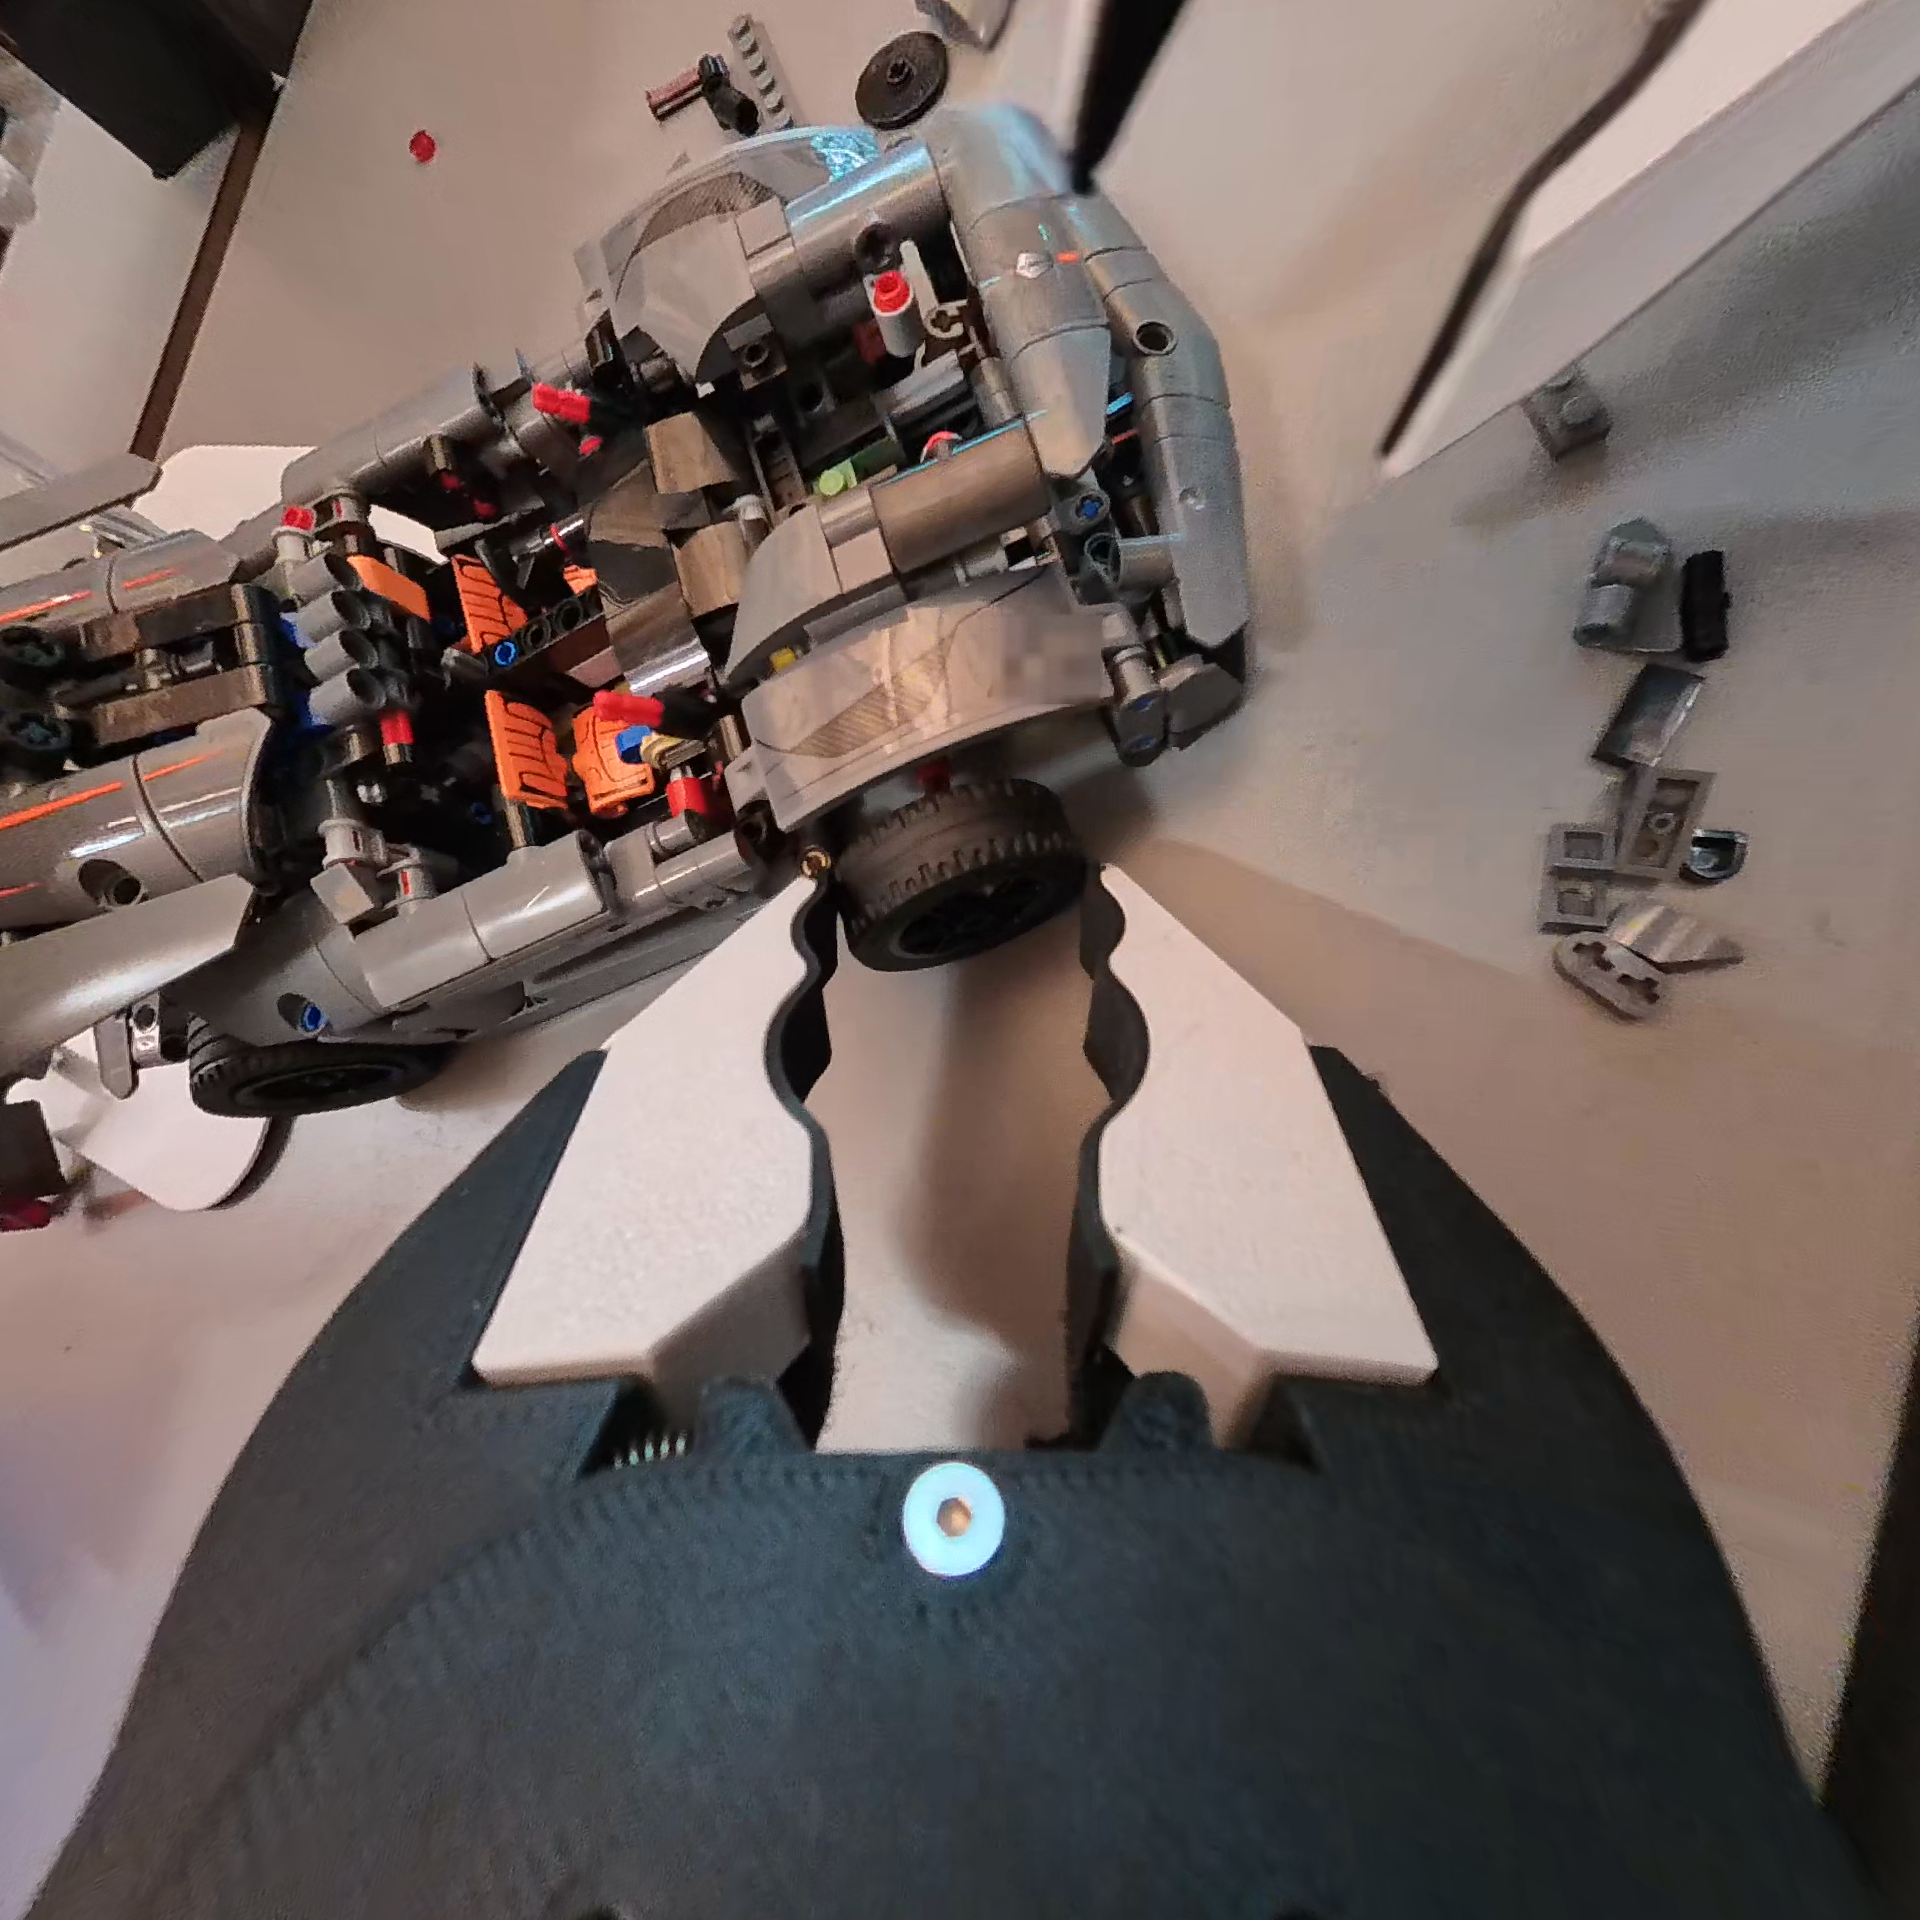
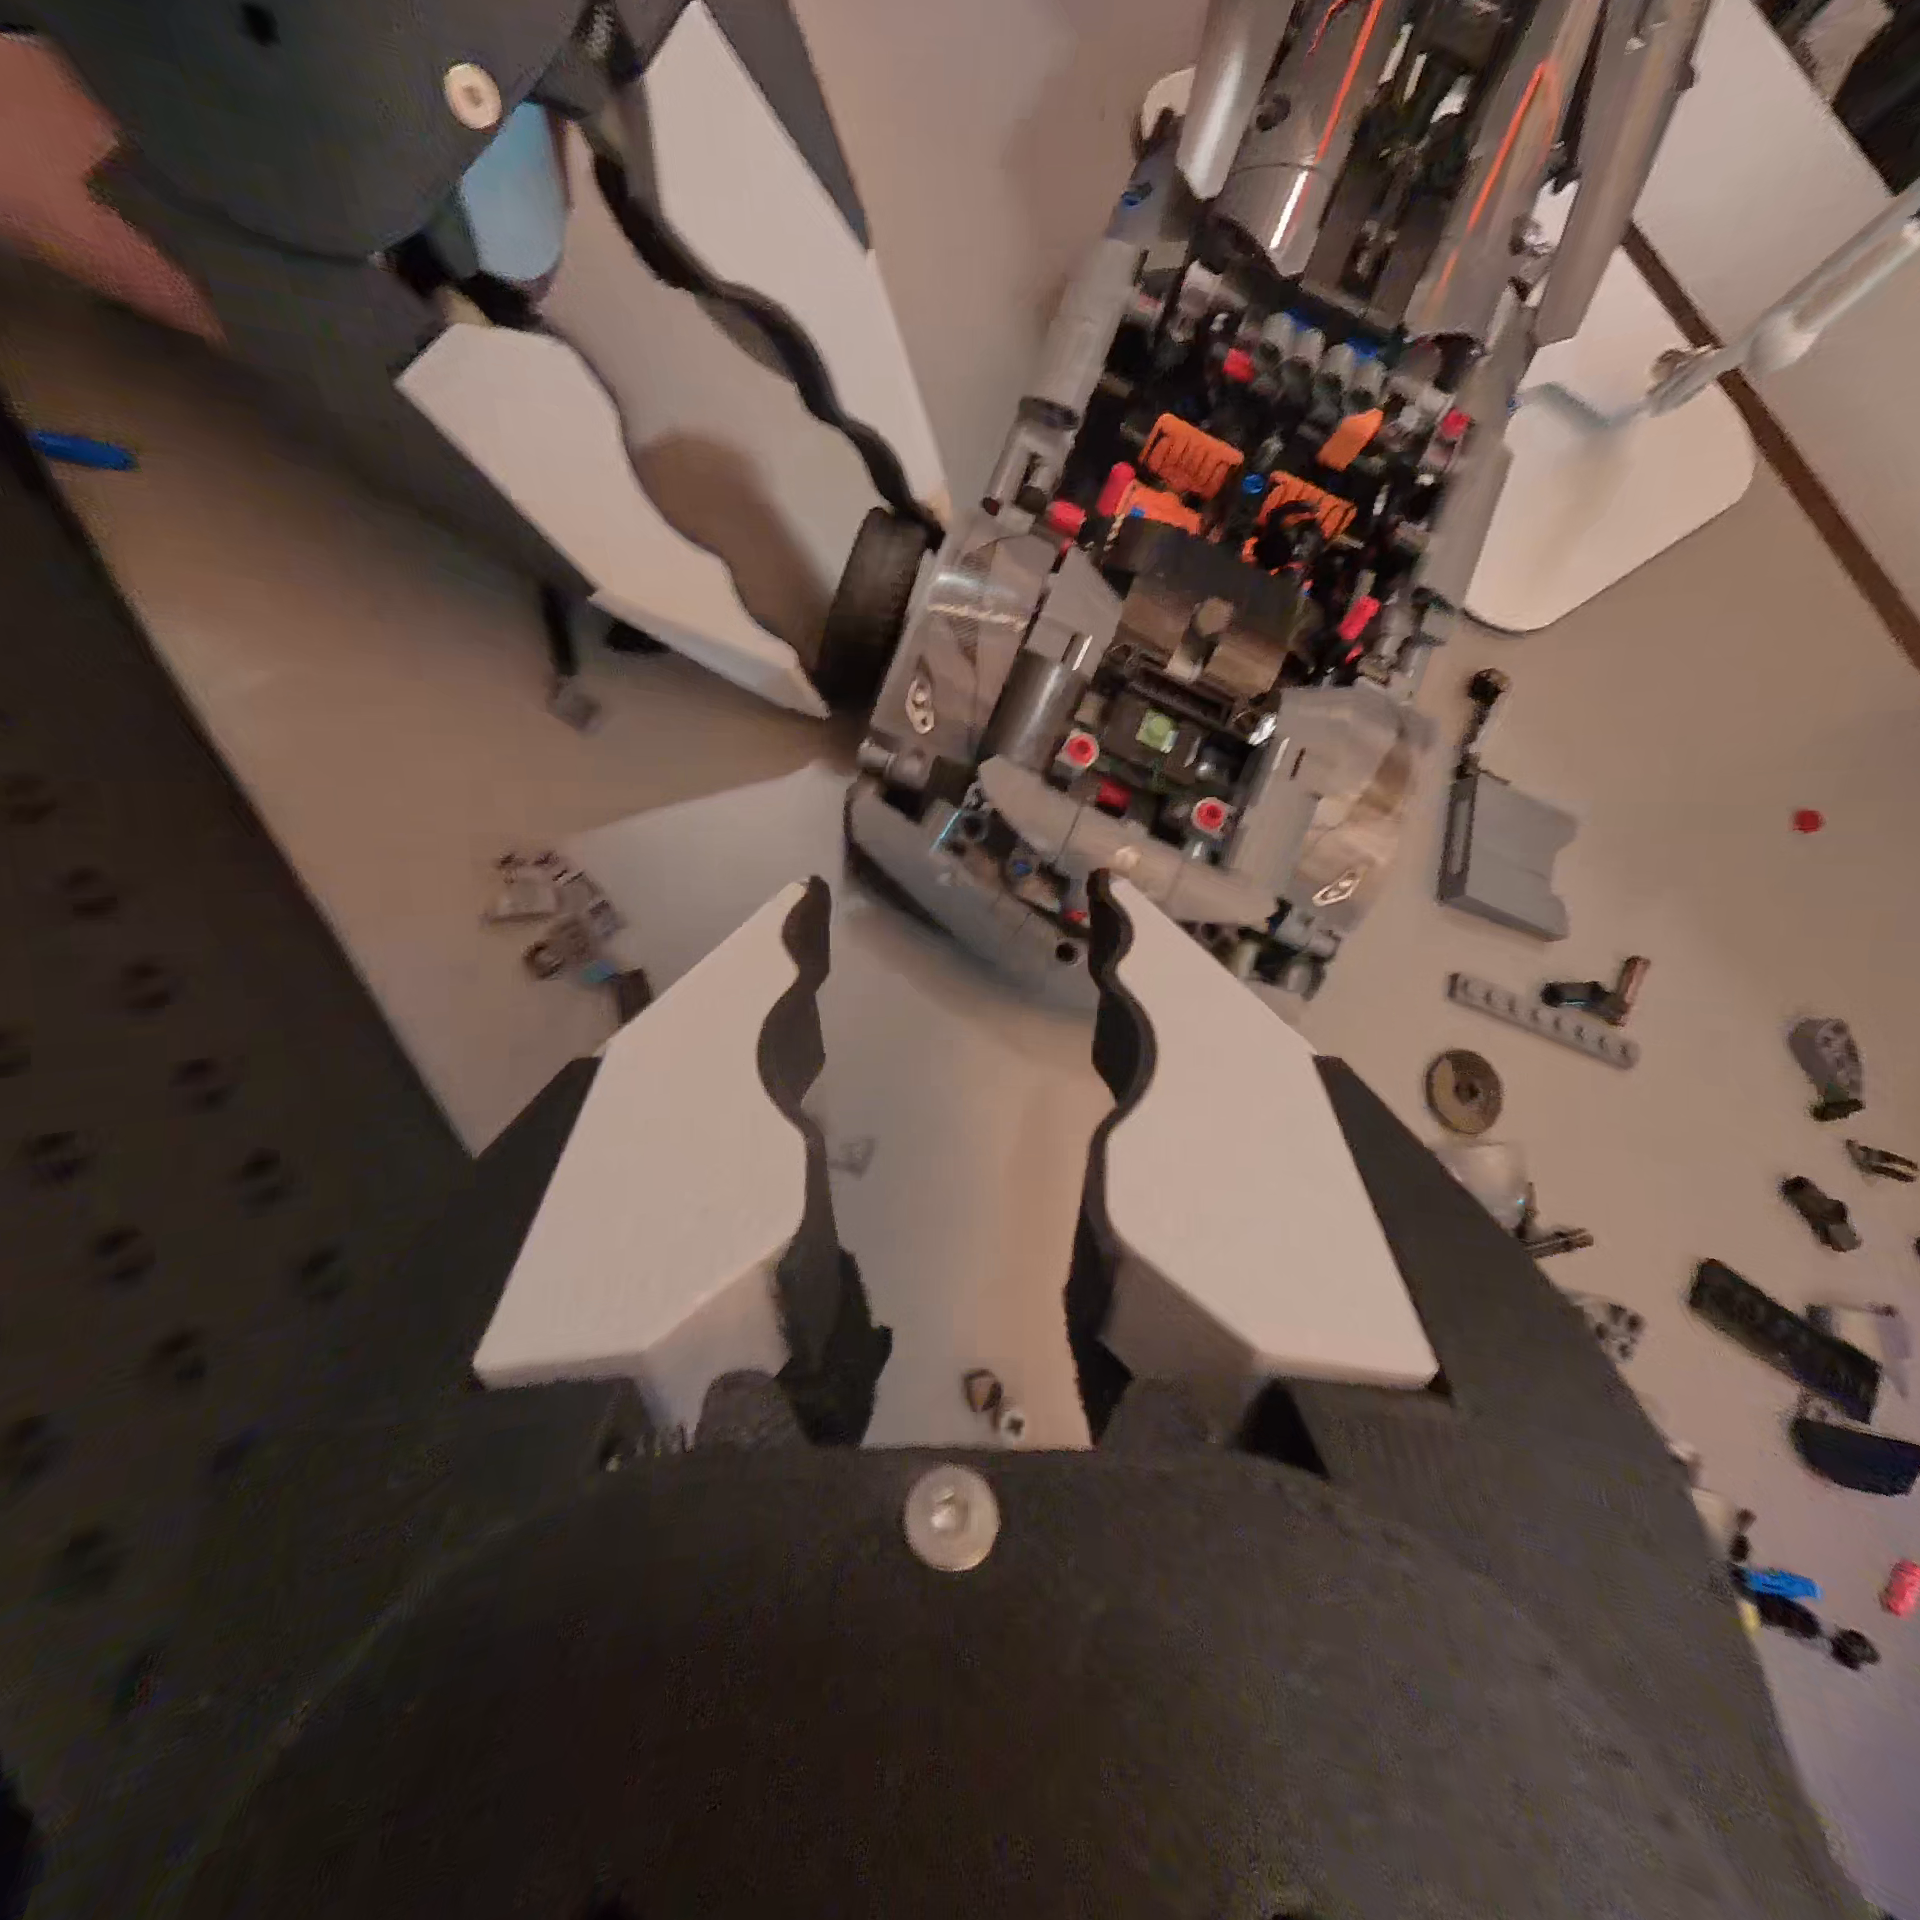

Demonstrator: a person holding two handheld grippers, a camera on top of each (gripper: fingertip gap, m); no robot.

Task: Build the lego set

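A grey lego car (image 1: 914,582) with orange and red inner parts lies on the pale table; its roof area is uncovered. My left gripper (image 1: 958,896) is open, its jaws on either side of the car's black front wheel (image 1: 961,883), touching or nearly touching it. The right wrist view shows that gripper (image 2: 883,613) from the side at the same wheel (image 2: 868,608). My right gripper (image 2: 961,902) is open and empty, its fingertips just short of the nose of the car (image 2: 1143,675).
Loose grey pieces (image 1: 1631,810) lie right of the car. A black disc (image 1: 899,78) and a red stud (image 1: 420,145) lie beyond it. A grey panel (image 2: 1507,852), a long grey plate (image 2: 1538,1023), a black beam (image 2: 1782,1335) and small parts lie at right. A dark perforated surface (image 2: 156,1039) borders the left. Some 9 cm of space lies between my two pairs of fingers. The left gripper is farther from the black disc (image 1: 899,78), some 20 cm, than the right, some 15 cm. Seen from the right wrist view (image 2: 1466,1089) as well.
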